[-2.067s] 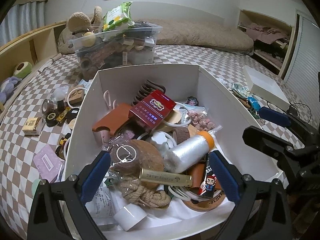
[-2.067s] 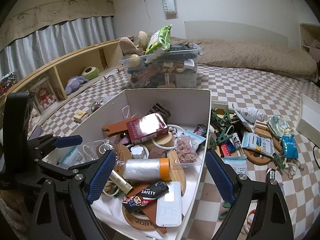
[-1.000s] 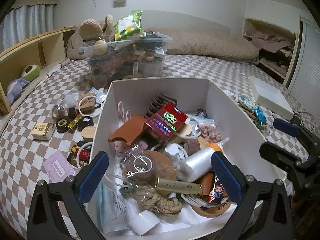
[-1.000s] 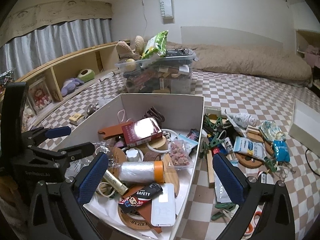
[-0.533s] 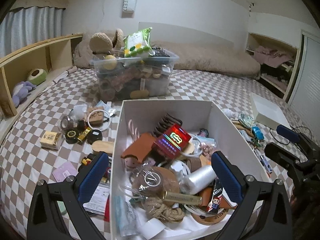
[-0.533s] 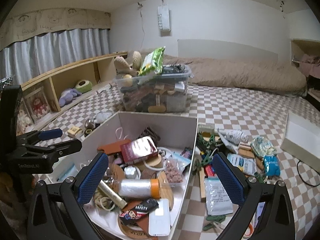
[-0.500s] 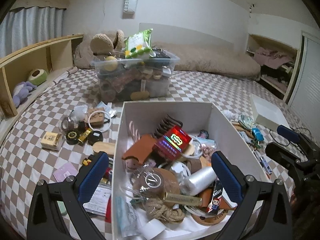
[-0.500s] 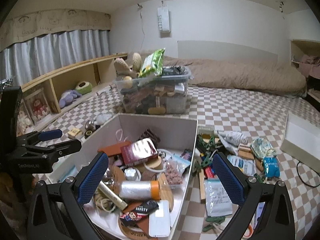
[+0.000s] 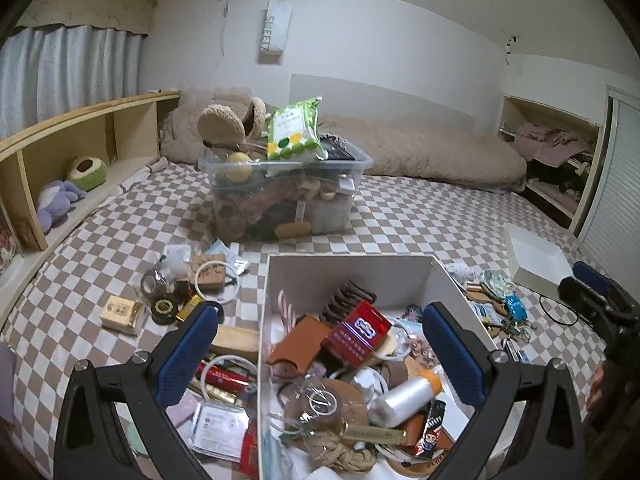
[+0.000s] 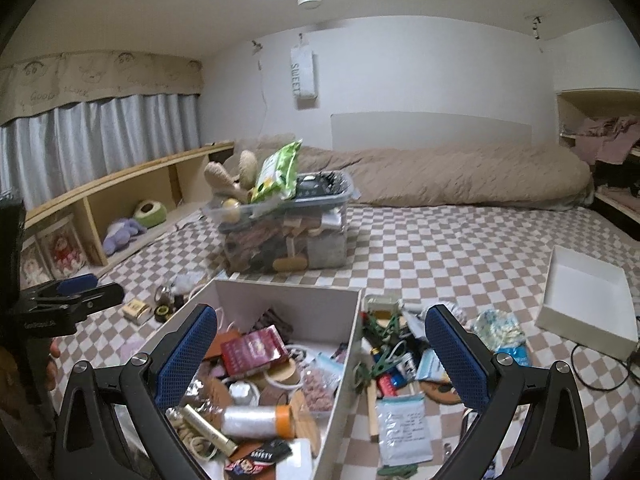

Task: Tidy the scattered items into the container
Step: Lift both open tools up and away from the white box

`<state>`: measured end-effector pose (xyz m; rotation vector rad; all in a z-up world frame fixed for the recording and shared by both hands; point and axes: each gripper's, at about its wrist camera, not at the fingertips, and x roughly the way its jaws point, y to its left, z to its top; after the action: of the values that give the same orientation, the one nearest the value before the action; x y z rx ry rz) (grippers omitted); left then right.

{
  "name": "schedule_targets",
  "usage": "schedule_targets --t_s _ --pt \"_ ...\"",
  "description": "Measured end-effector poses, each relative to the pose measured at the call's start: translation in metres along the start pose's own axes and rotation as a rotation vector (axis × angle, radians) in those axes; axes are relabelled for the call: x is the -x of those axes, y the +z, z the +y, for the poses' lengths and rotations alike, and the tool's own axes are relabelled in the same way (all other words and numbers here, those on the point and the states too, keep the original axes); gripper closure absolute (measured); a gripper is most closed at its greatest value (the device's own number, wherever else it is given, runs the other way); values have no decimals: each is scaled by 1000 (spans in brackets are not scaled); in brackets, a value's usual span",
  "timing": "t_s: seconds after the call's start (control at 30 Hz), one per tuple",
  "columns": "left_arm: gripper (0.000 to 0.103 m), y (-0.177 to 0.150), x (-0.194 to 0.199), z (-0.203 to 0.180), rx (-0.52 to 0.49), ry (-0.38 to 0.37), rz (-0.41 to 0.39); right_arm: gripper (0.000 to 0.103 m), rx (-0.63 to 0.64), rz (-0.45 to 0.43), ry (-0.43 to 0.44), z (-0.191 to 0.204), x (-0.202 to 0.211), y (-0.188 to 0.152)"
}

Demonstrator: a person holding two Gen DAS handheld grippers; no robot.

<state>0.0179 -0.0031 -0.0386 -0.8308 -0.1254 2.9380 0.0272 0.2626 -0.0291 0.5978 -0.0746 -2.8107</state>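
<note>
**Both grippers empty above the box; loose items split left and right of it**

Left gripper [image 9: 320, 356]: jaws spread wide, nothing between the blue pads. It hangs over the near left corner of the white rectangular cardboard box [image 9: 348, 270], which is already heaped with a red foil-faced packet [image 9: 356, 332], a clear film roll with an orange cap [image 9: 408, 396] and a coil of tan rope [image 9: 340, 450].

Right gripper [image 10: 320, 360]: jaws likewise released and empty, straddling the box's right wall [image 10: 344, 364].

Leftover scatter on the brown-and-white checked bedcover [image 9: 400, 216]:
- Left-wrist view, 9 to 10 o'clock of the box: small cream printed carton [image 9: 120, 314], black round tin [image 9: 164, 309], white ring [image 9: 218, 280]. At 8 o'clock, hard against the box wall: clear plastic card sleeve [image 9: 218, 426].
- Right-wrist view, 3 o'clock of the box: green plastic clips [image 10: 380, 334], white flat sachet [image 10: 404, 426] with long axis running roughly 12 to 6, blue-and-white crinkled packet [image 10: 502, 336].

Judgement: each pile lies outboard of its own gripper, so the left hand is nearer the left cluster and the right hand nearer the right one. The sachet sits just outside the right gripper's right finger; its long axis runs along the fingers, so the jaws would close across its short width.

A white shallow tray [image 10: 588, 292] sits well apart at 2 o'clock.
</note>
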Motion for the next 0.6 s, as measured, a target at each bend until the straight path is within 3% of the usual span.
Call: schedule_targets --t_s 0.17,0.33,0.6 --pt "0 12 3 8 -12 41 -38 0 -34 -23 -30 -15 -2 9" --pt "0 24 2 33 49 55 -51 0 -73 -36 -66 -32 -7 10" --pt "0 29 -7 71 55 165 -40 0 -135 -9 -139 -63 -20 2"
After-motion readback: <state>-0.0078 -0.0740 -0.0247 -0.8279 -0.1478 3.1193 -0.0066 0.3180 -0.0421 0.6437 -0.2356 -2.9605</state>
